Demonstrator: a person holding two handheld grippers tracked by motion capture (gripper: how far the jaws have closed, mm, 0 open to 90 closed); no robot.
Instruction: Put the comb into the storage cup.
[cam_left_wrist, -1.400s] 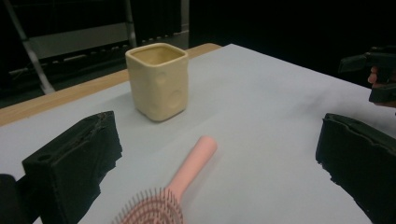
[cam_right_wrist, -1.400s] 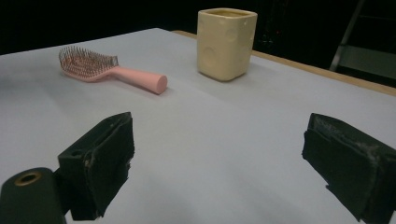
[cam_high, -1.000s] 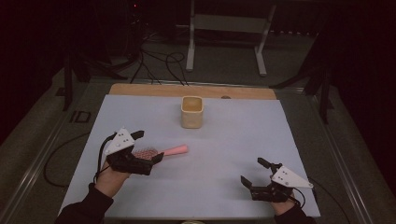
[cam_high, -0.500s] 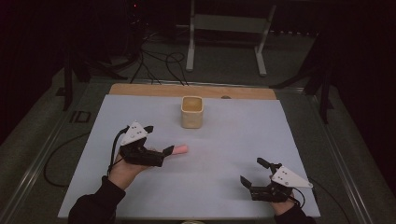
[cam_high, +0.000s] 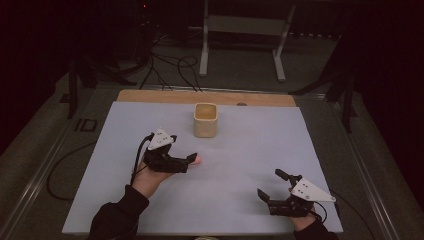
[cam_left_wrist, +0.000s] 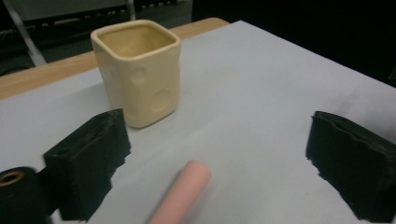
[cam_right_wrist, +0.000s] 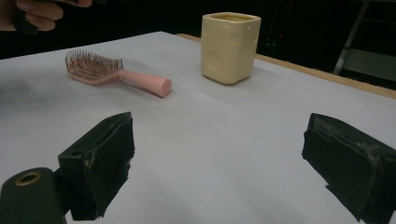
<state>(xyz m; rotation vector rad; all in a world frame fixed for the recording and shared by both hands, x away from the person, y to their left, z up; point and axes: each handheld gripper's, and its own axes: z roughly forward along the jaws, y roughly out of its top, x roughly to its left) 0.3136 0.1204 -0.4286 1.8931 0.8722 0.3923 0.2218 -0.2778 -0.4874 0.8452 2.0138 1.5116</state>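
- Since the earlier frames, the left gripper (cam_high: 192, 161) had been carried rightward along the pink hairbrush (cam_right_wrist: 116, 73), so that in the high view the brush was mostly covered and just its rounded handle tip was seen past the jaws.
- The hairbrush was seen lying flat on the pale table cover (cam_high: 260, 145), bristles up, its handle end pointed toward the cream square cup (cam_high: 205, 119), near it but apart.
- In the left gripper view, the handle tip (cam_left_wrist: 187, 189) was seen between the two black jaws, which stood wide; they had just been closing a little, and neither pad was seen touching the handle.
- A grasp of the handle was judged to be in preparation, not yet made.
- The right gripper (cam_high: 275, 187) was seen spread and empty, resting low at the near right of the table, well apart from brush and cup.
- A wooden strip (cam_high: 150, 96) was seen along the far edge of the cover.
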